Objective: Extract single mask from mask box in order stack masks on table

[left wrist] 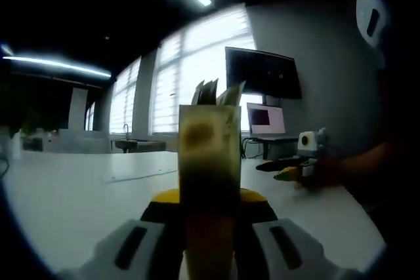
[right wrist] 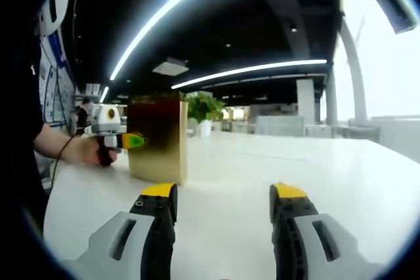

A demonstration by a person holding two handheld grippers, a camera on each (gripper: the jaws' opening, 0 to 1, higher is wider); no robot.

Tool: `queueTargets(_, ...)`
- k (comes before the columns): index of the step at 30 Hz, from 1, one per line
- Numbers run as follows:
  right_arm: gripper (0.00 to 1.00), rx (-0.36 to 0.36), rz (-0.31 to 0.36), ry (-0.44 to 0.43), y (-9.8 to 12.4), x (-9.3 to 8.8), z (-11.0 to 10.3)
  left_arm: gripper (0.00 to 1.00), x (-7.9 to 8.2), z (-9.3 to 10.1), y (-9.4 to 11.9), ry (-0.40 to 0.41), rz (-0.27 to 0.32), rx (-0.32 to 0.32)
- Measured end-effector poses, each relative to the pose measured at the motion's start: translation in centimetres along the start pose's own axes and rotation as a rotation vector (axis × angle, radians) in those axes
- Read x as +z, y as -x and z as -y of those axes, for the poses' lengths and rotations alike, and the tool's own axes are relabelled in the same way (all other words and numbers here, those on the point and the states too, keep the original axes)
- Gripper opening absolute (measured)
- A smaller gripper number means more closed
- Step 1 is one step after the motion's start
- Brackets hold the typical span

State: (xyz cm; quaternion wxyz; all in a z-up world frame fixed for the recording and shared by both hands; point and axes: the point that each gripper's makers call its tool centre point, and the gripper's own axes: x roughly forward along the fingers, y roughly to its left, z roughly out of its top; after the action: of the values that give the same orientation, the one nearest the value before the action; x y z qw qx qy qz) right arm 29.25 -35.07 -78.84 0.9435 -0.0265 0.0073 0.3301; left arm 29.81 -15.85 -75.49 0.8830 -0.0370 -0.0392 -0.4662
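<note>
**Box Held by Left Gripper; Right Gripper Free to Pull a Mask**

The left gripper (left wrist: 209, 227) has its jaws closed against the narrow sides of the mask box (left wrist: 210, 162), which stands upright between them with its long axis vertical. In the left gripper view, pale mask edges (left wrist: 216, 91) stick up out of the box top, above the jaws.

The right gripper (right wrist: 223, 208) has its jaws wide apart with nothing between them, low over the white surface (right wrist: 328, 175). In the right gripper view the mask box (right wrist: 157, 139) stands ahead and to the left of these jaws, near but not touching, resting on the surface. The left gripper (right wrist: 111, 129) meets it from the left side, held by the person's hand (right wrist: 88, 149).

Governing relation: the masks exit at the box top, which sits higher than the right jaws and offset to their left (the opening itself is not visible from this side). The right gripper is the free one and the nearer candidate for extraction. In my judgement, it must rise and swing left to reach the protruding edges, then close on one layer only. No stacked mask can be made out on the surface, so the stack appears not yet begun.
</note>
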Motion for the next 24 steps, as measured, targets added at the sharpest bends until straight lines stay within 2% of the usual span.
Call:
queueTargets(13,0.52,-0.002,-0.006,0.004,0.0,-0.2,0.2,0.28,1.2,2.9,2.7,-0.018,0.024,0.0)
queueTargets(24,0.53,-0.005,-0.009,0.01,0.1,-0.3,0.2,0.28,0.7,4.2,5.0,-0.033,0.002,0.012)
